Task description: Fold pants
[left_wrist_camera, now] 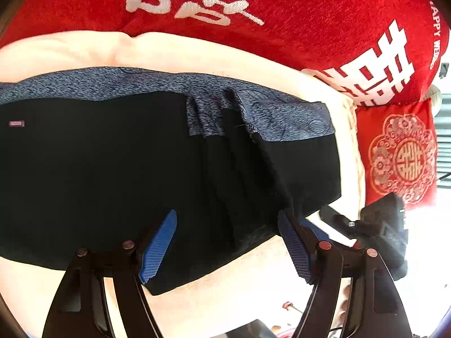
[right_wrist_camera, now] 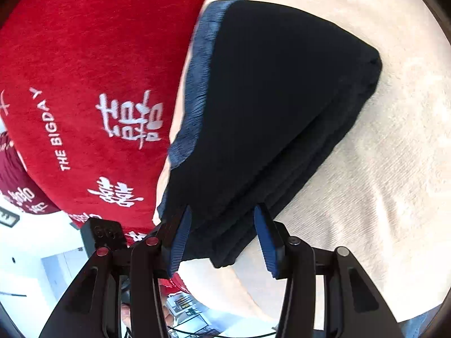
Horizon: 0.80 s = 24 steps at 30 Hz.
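Your black pants [left_wrist_camera: 112,169] lie folded, blue-grey waistband [left_wrist_camera: 253,107] far; left tool [left_wrist_camera: 227,246] and right tool [right_wrist_camera: 221,238] both gape, holding nothing.

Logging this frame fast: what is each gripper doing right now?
Left gripper: open, fingers apart over the black pants, gripping nothing.
Right gripper: open, fingers either side of the folded pants' edge, not clamped.
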Motion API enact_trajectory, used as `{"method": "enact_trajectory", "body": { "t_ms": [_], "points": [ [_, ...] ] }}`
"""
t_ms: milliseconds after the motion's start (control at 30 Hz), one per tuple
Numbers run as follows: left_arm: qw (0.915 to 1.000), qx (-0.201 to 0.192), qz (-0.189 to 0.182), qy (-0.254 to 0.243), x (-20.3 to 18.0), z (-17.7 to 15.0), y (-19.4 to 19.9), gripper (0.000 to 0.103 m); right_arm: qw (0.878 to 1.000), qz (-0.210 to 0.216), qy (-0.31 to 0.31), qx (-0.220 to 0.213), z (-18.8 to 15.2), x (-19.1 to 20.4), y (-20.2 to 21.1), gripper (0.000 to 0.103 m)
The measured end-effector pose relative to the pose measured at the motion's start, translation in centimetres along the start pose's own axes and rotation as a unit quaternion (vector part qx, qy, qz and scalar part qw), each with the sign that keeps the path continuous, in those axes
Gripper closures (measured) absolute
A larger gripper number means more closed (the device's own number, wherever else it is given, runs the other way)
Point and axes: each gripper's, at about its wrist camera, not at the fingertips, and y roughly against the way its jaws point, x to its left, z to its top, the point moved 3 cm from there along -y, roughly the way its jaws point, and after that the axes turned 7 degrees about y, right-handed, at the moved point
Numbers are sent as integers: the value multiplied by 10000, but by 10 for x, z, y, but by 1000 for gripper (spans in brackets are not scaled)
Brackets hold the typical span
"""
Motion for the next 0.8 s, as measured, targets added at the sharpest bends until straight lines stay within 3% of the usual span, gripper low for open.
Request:
{"method": "enact_trajectory", "body": {
  "t_ms": [167, 300, 433, 533, 633, 733, 800],
  "points": [
    [9998, -64, -156, 132, 3, 2, 9, 27, 9991, 356, -209, -40, -1, -10, 3, 51],
    [9999, 123, 11, 41, 1, 0, 3, 27, 9989, 390, -240, -50, 2, -11, 2, 51],
    [9995, -73, -156, 246, 6, -1, 14, 27, 9990, 370, -236, -22, 1, -13, 6, 51],
    [9997, 81, -136, 175, -1, 1, 5, 27, 9989, 343, -312, -19, 4, -19, 6, 51],
    [9990, -45, -389, 210, -6, 1, 9, 27, 9991, 325, -282, 7, 7, -16, 2, 51],
    [9993, -76, -116, 333, -5, 2, 0, 27, 9995, 306, -106, -12, 9, -13, 1, 52],
    [9997, 106, 6, 204, -12, 1, -18, 27, 9999, 97, -37, -62, 11, -11, -1, 86]
  ]
}}
